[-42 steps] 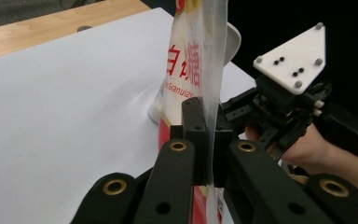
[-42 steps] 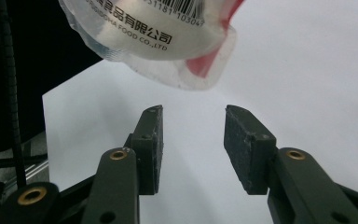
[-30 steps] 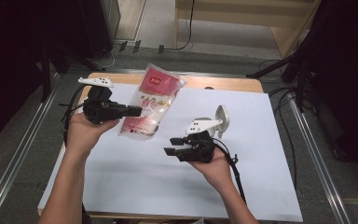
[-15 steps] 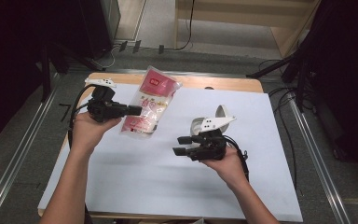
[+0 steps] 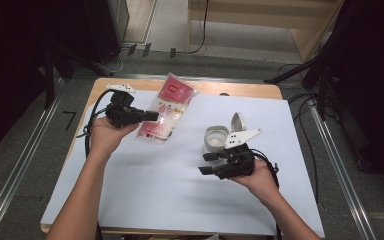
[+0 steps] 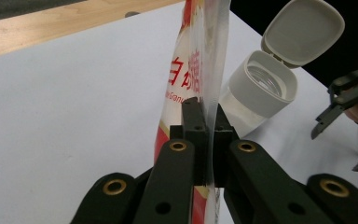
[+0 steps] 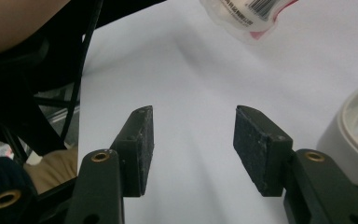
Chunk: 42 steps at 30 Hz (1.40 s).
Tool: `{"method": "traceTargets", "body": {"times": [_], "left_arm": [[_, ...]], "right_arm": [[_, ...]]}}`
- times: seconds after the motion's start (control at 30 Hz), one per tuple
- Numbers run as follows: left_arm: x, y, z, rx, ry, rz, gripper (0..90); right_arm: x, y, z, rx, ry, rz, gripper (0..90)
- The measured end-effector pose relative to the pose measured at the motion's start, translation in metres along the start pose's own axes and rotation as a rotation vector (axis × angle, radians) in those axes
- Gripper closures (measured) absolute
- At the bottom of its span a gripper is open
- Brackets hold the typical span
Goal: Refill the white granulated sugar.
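A white sheet [image 5: 180,185] covers the wooden table [image 5: 240,89]. The left gripper [image 5: 152,116] has its jaws clamped flat on the edge of a red-and-clear pouch [image 5: 167,109], which stands edge-on between the pads [image 6: 196,122]. The right gripper [image 5: 206,163] has just been opening; its jaws stand parted with nothing between them. A white jar [image 5: 216,138] with its flip lid [image 5: 238,121] raised sits just beside the right fingers.

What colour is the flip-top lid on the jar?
White, hinged open on the jar; the lid shows best in the left gripper view.
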State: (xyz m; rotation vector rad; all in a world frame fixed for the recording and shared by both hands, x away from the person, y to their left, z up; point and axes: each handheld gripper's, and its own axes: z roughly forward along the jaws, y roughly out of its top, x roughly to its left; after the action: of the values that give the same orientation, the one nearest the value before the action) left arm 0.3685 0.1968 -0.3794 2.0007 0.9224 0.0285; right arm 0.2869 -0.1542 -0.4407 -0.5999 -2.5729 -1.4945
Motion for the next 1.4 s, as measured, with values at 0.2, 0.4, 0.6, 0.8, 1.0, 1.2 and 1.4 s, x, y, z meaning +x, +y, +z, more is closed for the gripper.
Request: {"method": "traceTargets", "body": {"times": [0.2,0.4,0.6,0.8,1.0,1.2,1.4], "left_arm": [[0.008,0.004,0.016,-0.021,0.019,0.017,90.0],[0.014,0.000,0.031,-0.015,0.018,0.012,90.0],[0.016,-0.006,0.038,0.023,0.036,0.024,90.0],[0.022,-0.012,0.037,0.023,0.023,0.005,90.0],[0.026,-0.019,0.033,0.037,-0.010,0.014,90.0],[0.028,-0.026,0.026,0.041,0.008,0.019,90.0],[0.031,-0.037,0.022,0.041,-0.038,0.007,90.0]], "right_arm": [[-0.002,-0.009,-0.008,0.006,-0.033,0.012,48.5],[-0.005,-0.015,-0.012,-0.007,-0.043,0.024,48.7],[-0.007,-0.017,-0.019,-0.031,-0.063,0.026,48.8],[-0.009,-0.020,-0.026,-0.042,-0.084,0.030,49.5],[-0.010,-0.022,-0.030,-0.041,-0.101,0.035,49.9],[-0.008,-0.022,-0.033,-0.045,-0.102,0.033,49.9],[-0.006,-0.022,-0.035,-0.039,-0.114,0.021,49.9]]}}
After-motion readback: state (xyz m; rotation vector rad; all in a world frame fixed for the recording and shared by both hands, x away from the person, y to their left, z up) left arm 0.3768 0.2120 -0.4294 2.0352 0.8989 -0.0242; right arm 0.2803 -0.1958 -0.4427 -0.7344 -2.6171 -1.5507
